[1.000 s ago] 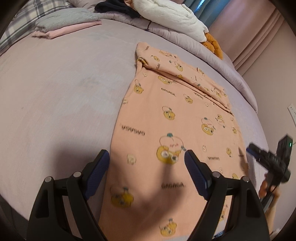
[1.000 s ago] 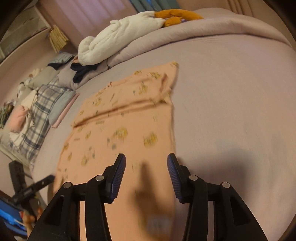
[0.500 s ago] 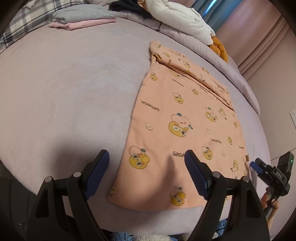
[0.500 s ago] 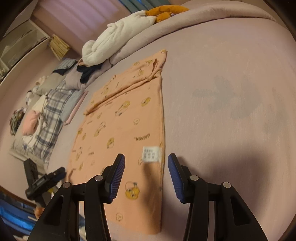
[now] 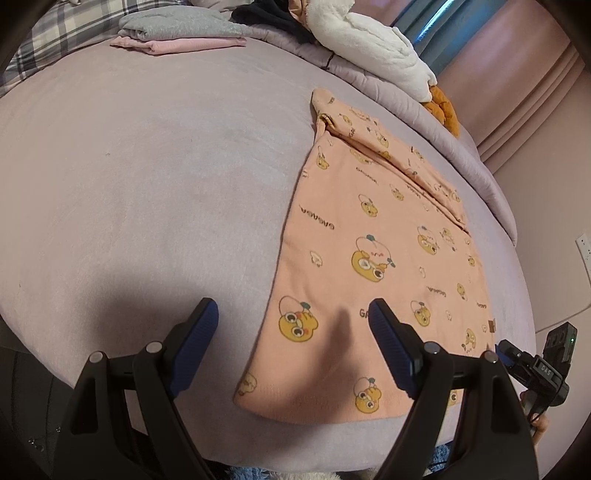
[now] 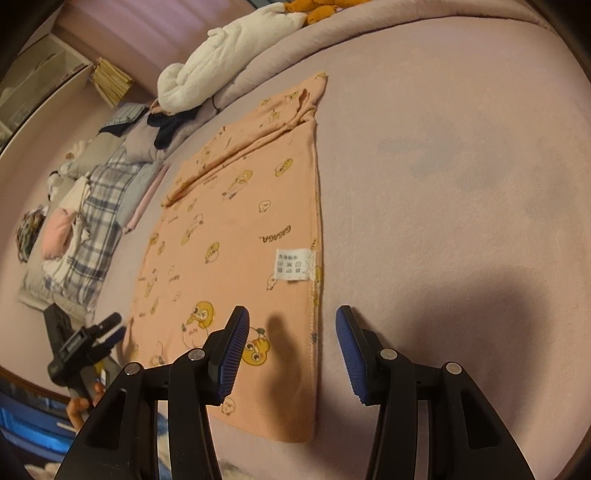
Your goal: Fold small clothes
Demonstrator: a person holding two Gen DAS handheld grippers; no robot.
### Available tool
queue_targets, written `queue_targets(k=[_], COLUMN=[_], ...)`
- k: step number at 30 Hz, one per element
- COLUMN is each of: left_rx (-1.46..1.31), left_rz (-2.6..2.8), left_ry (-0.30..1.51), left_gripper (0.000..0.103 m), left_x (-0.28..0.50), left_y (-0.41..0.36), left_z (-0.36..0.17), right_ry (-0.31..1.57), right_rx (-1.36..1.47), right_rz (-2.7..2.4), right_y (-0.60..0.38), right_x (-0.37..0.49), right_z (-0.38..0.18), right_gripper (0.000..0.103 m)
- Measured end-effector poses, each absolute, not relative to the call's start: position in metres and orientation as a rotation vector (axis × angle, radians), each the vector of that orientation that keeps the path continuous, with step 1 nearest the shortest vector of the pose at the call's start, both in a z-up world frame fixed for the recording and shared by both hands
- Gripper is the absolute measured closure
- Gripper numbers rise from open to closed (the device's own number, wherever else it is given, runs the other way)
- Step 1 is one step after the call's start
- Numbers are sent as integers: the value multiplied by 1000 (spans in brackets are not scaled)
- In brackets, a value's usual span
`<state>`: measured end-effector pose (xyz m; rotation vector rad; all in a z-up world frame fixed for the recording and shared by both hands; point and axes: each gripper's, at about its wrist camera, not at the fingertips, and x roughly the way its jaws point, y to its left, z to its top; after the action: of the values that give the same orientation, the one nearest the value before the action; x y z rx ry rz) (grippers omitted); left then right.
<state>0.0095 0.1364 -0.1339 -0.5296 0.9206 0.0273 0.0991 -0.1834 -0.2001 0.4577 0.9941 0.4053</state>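
A peach garment printed with yellow cartoon faces lies flat on the lavender bed, its far edge folded over into a strip. It also shows in the right wrist view, with a white care label near its right edge. My left gripper is open and empty, hovering over the garment's near left corner. My right gripper is open and empty, above the garment's near right edge. Each gripper shows small in the other's view, the right one and the left one.
The lavender bed spreads wide to the left of the garment. Folded grey and pink clothes lie at the far left. A white fluffy blanket and an orange plush sit at the back. A plaid cloth and piled clothes lie beyond.
Both grippers have pulled back toward the near edge of the bed. The garment's near hem now lies in full view. Both stay open.
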Motion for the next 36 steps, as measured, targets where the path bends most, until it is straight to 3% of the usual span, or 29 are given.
queue_targets(k=[23,36], left_rx=[-537,-710], left_rz=[-107,-239], left_ry=[903,865], left_gripper=[15,15], left_x=[32,39], left_y=[128,155], left_z=[-139,-143], right_ry=[986,982], right_rx=[492,519], right_rz=[475,499], right_y=[-170,-170], right_x=[105,117], right_z=[-204,-205], right_gripper=[50,47])
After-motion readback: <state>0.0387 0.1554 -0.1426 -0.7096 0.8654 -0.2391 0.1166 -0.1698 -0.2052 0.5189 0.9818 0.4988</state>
